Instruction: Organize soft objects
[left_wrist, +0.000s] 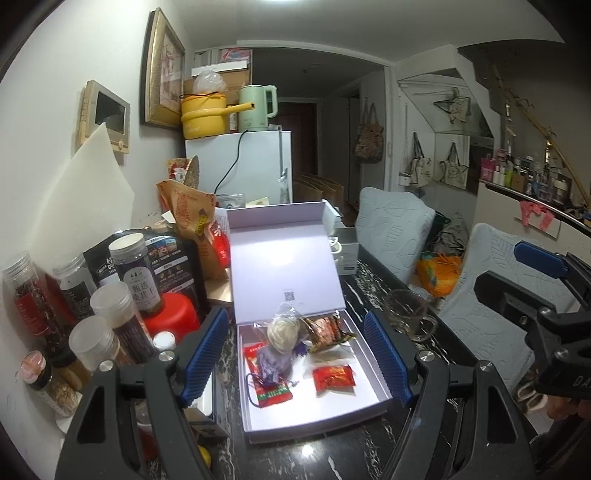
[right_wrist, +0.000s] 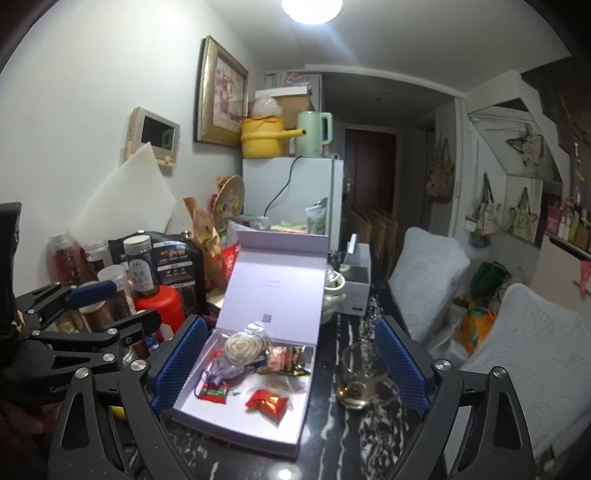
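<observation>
Left wrist view looks down into the open white box (left_wrist: 373, 354) on the dark marbled table (left_wrist: 388, 295), where a cream rose (left_wrist: 281, 331), a purple pouch (left_wrist: 271, 363) and red snack packets (left_wrist: 334, 376) lie. Both the left gripper (left_wrist: 297, 354) and the right gripper (right_wrist: 291, 365) stand released, jaws wide and holding nothing. Just right of the box sits a glass cup (right_wrist: 360, 373); jars (left_wrist: 135, 273) crowd its left.

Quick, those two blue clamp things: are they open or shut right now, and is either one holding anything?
Left gripper: open, holding nothing; the white box sits beyond its fingers.
Right gripper: open wide, holding nothing.
</observation>
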